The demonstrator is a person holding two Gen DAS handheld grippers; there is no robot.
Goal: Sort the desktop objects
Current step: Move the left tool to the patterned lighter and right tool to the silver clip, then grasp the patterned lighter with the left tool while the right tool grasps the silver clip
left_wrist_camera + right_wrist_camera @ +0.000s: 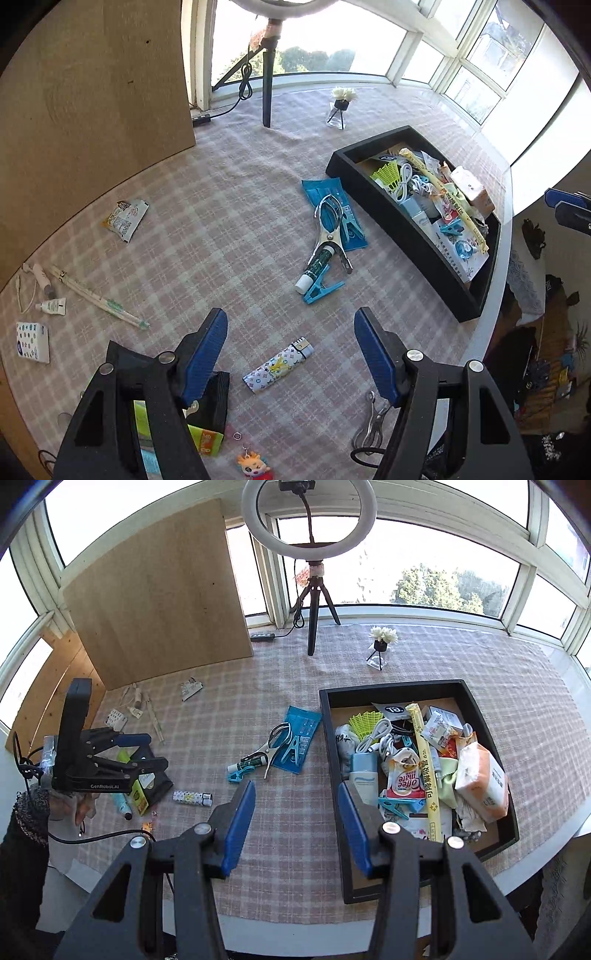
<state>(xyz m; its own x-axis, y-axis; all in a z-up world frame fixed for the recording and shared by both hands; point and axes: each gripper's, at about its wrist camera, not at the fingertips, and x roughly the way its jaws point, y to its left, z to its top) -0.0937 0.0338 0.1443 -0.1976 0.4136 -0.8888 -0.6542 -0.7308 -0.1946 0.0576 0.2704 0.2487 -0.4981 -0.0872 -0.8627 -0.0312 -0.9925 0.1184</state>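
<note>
Both tools hang empty over the checked cloth: the left gripper (pixel 291 354) gapes wide above a patterned lighter (pixel 277 365), the right gripper (pixel 297 823) narrower. The black tray (pixel 332 760) is already heaped, yet clips, tubes and packets remain scattered. Legible: "Coffee mate", "GenRobot.AI"

Both wrist views look down; share tray (pixel 384 218)
</note>
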